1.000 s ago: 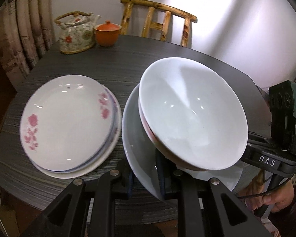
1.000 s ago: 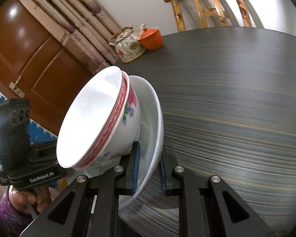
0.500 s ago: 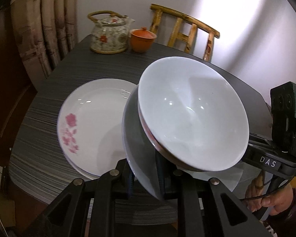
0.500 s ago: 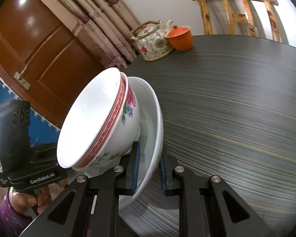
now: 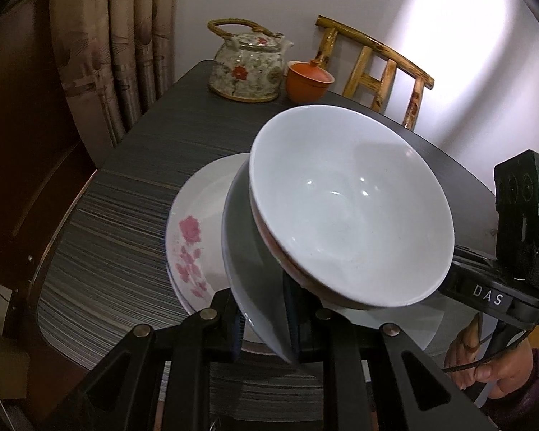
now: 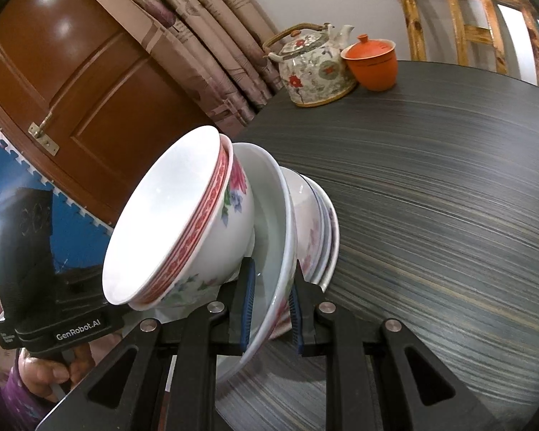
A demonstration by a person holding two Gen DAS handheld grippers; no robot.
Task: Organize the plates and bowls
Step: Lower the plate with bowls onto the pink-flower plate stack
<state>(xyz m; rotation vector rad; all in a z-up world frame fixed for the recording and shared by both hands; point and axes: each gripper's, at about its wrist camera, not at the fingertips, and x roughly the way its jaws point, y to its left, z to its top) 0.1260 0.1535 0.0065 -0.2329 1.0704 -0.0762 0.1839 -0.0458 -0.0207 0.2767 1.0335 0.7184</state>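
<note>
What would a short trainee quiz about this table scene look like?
1. True or false: the white bowl with the red patterned band sits inside the plain white deep plate that both grippers clamp.
2. What lies on the dark striped table under that plate: A) a pile of pink-flowered white plates, B) a wooden tray, C) a cloth?
3. Which item stands beside the flowered ceramic teapot?

Key: 1 true; the left gripper and the right gripper each pinch the rim. 2 A. 3 the orange lidded cup.
</note>
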